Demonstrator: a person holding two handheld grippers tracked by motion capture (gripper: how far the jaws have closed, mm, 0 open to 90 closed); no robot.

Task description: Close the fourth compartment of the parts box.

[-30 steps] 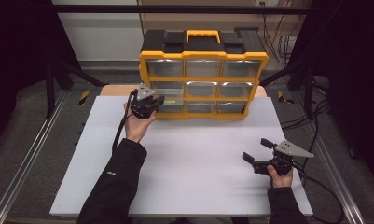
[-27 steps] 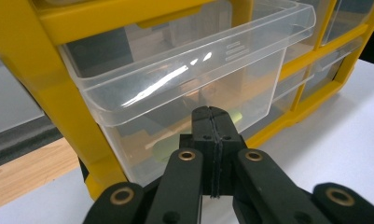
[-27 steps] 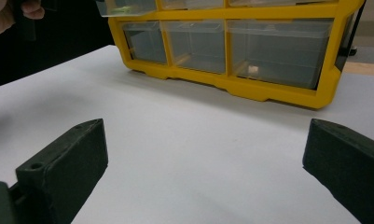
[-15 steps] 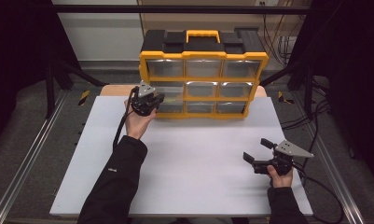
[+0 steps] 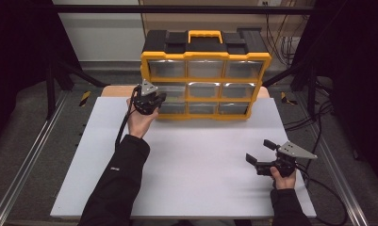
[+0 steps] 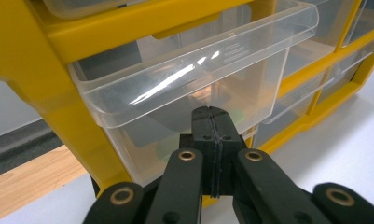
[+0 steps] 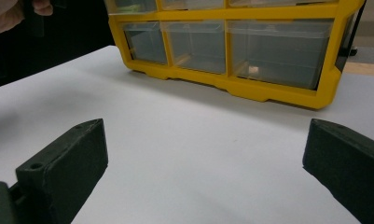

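Barely shifted, the closed left hand-held gripper (image 6: 211, 122) sits at the clear drawer (image 6: 194, 88); the right hand-held gripper (image 5: 263, 151) rests wide open.

Clear plastic drawer (image 6: 189, 88) sitting partly pulled out of yellow organizer case (image 5: 205, 75), left column, middle row; case standing upright at table's far edge.

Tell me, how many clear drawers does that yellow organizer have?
9, in a three-by-three grid in the yellow organizer: three along the top row, three in the middle row, three along the bottom row. The left hand-held gripper partly covers the left-hand ones.
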